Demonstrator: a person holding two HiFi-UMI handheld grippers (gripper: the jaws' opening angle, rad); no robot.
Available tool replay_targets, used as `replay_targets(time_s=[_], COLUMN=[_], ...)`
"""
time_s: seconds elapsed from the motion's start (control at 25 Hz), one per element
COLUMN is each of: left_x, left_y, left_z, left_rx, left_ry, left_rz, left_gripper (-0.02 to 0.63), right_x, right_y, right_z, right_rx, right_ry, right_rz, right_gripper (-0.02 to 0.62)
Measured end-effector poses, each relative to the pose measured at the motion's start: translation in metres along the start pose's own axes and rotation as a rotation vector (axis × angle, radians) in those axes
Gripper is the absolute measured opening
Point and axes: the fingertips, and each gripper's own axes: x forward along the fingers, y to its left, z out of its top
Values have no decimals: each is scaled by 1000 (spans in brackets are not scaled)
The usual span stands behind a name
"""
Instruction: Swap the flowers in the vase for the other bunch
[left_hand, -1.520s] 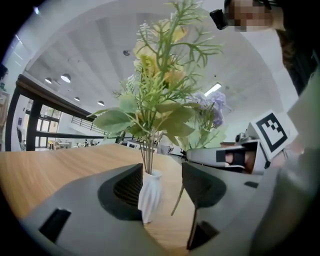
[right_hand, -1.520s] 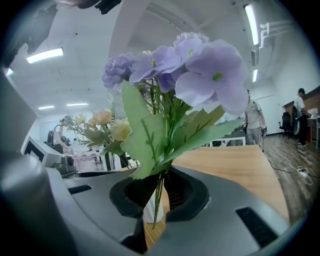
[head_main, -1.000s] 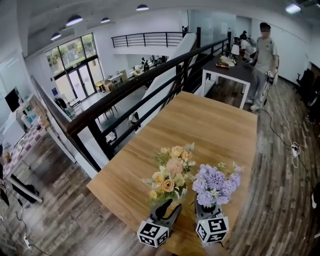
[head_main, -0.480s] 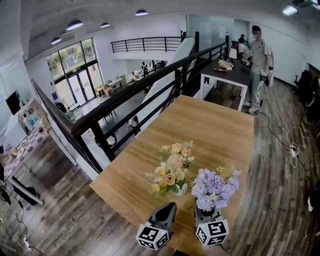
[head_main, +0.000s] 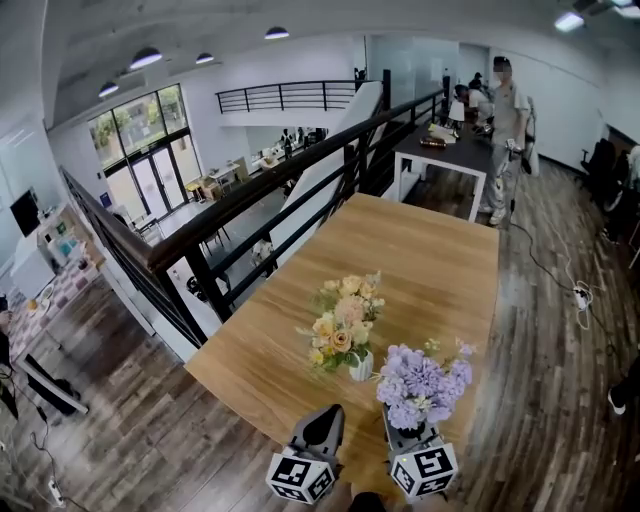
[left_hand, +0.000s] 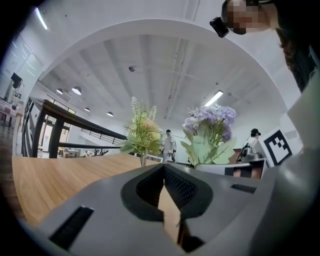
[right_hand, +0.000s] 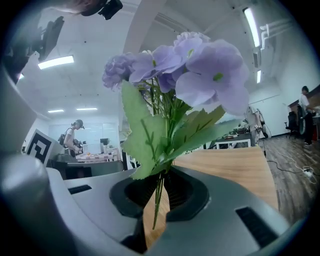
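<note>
A yellow and peach bouquet (head_main: 342, 322) stands in a small white vase (head_main: 361, 368) on the wooden table (head_main: 430, 260). My left gripper (head_main: 328, 414) sits just in front of the vase, apart from it, shut with nothing between its jaws. In the left gripper view the closed jaws of the left gripper (left_hand: 163, 173) point level at the yellow bouquet (left_hand: 142, 134), with the purple bunch (left_hand: 208, 129) to its right. My right gripper (head_main: 408, 428) is shut on the stems (right_hand: 158, 196) of the purple bunch (head_main: 420, 383), holding it upright beside the vase. The purple blooms (right_hand: 186, 70) fill the right gripper view.
The table's near edge (head_main: 250, 400) lies under both grippers. A black railing (head_main: 260, 195) runs along the table's left side. At the back right a person (head_main: 505, 120) stands by a dark table (head_main: 450, 150). A cable (head_main: 560, 280) trails across the wooden floor.
The left gripper's jaws, open by the vase a second ago, have shut empty and drawn back from it. The right gripper has also pulled back with the purple bunch.
</note>
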Motion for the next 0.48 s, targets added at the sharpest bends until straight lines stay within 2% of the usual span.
replay_targets(time_s=[0.24, 0.48], left_x=[-21, -47], left_y=[-7, -16], left_z=[5, 1], left_rx=[3, 2], left_ry=[-13, -5], left_rz=[3, -5], left_gripper=[11, 11], right_x=[-18, -32], right_y=[25, 57], right_z=[-1, 0], right_rx=[-12, -44], right_ry=[-4, -7], right_rz=[34, 104], right_gripper=[60, 60])
